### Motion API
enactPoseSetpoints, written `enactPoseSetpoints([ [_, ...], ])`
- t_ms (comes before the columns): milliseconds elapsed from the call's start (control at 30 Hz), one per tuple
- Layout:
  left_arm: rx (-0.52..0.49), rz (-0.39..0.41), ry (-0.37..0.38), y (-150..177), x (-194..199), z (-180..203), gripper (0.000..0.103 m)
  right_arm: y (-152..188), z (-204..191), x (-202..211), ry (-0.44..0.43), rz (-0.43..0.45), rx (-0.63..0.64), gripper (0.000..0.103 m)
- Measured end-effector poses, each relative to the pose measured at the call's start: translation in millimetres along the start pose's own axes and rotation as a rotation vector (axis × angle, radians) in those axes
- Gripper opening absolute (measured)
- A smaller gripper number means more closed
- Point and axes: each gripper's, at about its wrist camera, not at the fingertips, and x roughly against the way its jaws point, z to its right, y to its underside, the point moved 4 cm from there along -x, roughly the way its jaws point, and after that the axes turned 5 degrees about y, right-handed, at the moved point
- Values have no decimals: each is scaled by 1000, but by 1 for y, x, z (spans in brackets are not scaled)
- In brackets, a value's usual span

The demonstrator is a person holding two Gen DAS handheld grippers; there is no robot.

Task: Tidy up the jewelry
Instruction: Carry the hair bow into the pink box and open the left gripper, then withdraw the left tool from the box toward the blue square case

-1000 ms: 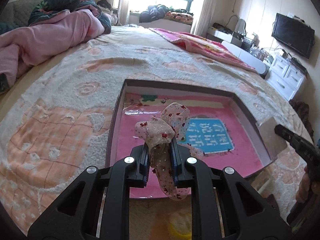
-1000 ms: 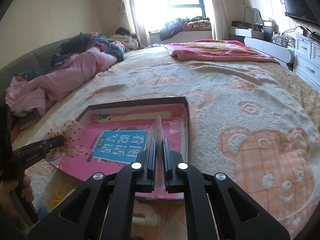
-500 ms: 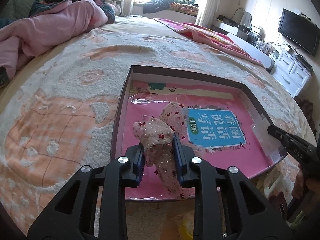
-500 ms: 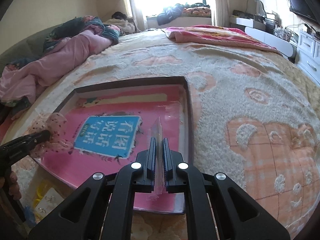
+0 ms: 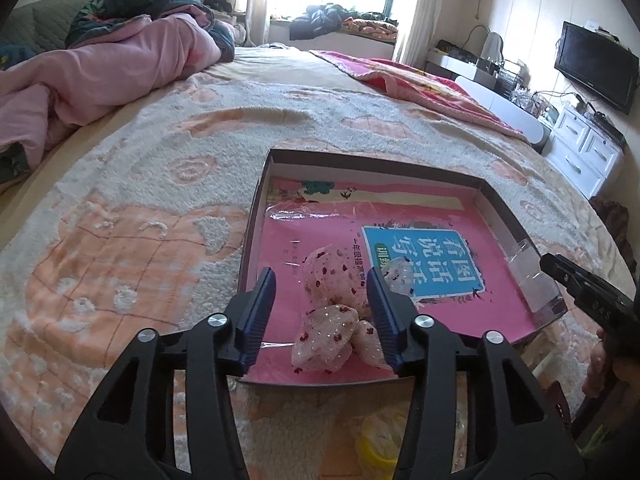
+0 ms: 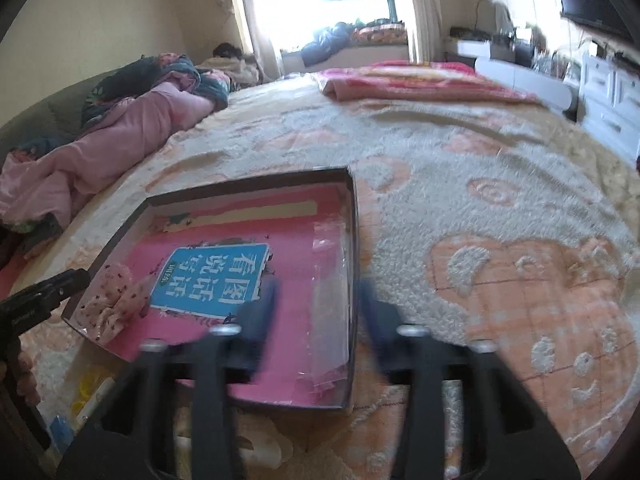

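A shallow dark-rimmed box (image 5: 376,159) with a pink printed bottom lies on the bed; it also shows in the right wrist view (image 6: 248,183). A pink dotted fabric bow (image 5: 330,310) lies in its near left corner, also seen in the right wrist view (image 6: 110,298). My left gripper (image 5: 322,314) is open, its jaws either side of the bow. A clear plastic bag (image 6: 330,312) lies along the box's right side, also seen in the left wrist view (image 5: 532,276). My right gripper (image 6: 316,316) is open over the bag, blurred.
The box rests on a fluffy cream and orange blanket (image 5: 140,216). A pink quilt (image 5: 100,76) is piled at the far left. Small yellow items (image 6: 90,386) lie near the front edge. White drawers (image 5: 584,148) and a TV (image 5: 596,66) stand at the right.
Both grippers have opened. The bow has dropped from the left gripper into the box. The plastic bag has left the right gripper and lies in the box.
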Motion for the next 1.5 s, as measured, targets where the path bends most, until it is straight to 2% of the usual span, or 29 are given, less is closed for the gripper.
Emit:
enactPoseSetpoints([
  [133,2,16,-4,-3,7,2,48,-1,-1,14,-4,35,13,57],
  [167,4,22,-4,-3,10,3,50,-1,-1,18,-5,47,16,59],
  [233,5,34,-3,-5,16,5,56,-1,-2,26,3,72,20,72],
  [300,1,43,-2,-6,21,7,58,-2,-2,35,5,88,24,75],
  [533,-4,92,-1,-8,43,16,78,-4,-6,67,-7,161,32,82],
  [733,-16,135,-7,-7,65,21,90,-1,-12,98,-16,215,45,87],
  [1133,-28,208,-16,7,112,25,92,10,-23,144,-66,253,70,90],
  [1500,-51,184,-23,44,127,19,92,34,-46,157,-114,227,123,90],
])
